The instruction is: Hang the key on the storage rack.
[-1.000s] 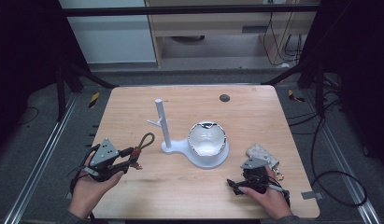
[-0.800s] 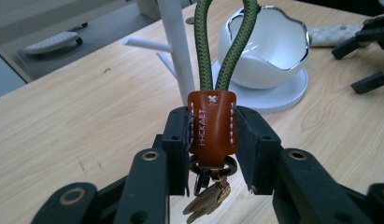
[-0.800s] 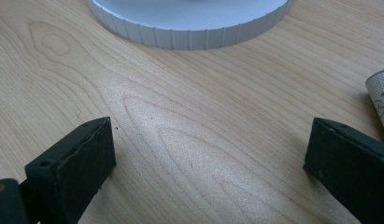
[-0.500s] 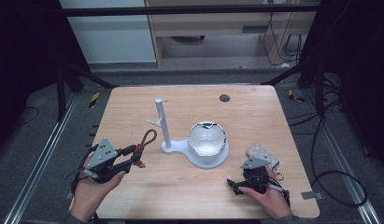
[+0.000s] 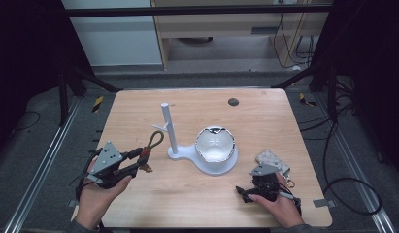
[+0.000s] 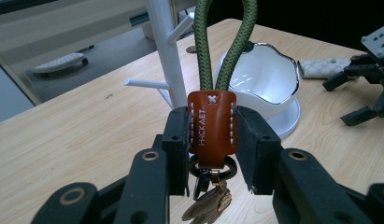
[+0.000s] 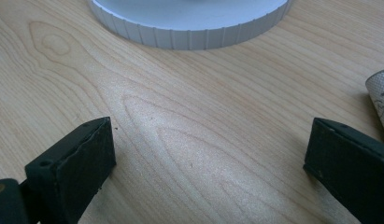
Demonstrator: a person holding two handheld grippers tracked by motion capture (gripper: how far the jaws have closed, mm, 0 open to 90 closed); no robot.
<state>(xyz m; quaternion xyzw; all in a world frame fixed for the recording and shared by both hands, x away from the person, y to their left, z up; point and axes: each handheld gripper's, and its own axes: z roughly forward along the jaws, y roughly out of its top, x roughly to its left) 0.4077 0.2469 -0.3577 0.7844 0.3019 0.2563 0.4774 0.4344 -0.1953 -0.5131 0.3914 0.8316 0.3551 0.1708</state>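
A keychain with a green rope loop (image 5: 156, 140) (image 6: 203, 56), a brown leather tab (image 6: 211, 126) and small keys (image 6: 208, 200) hangs above the table's left front. My left gripper (image 5: 141, 160) (image 6: 211, 137) is shut on the leather tab, loop pointing toward the white peg stand (image 5: 167, 126) (image 6: 166, 51). A white bowl (image 5: 215, 144) (image 6: 264, 74) sits on the stand's round base (image 7: 189, 23). My right gripper (image 5: 243, 191) (image 7: 208, 163) rests low at the front right, jaws wide open over bare wood.
A white textured roll (image 5: 271, 158) (image 6: 320, 67) (image 7: 380, 93) lies just beside the right hand. A small dark round spot (image 5: 233, 102) marks the far side of the wooden table (image 5: 265, 121). The right gripper (image 6: 367, 88) appears far off in the left gripper view.
The left gripper with the keychain has edged slightly toward the stand. The right hand has stayed put.
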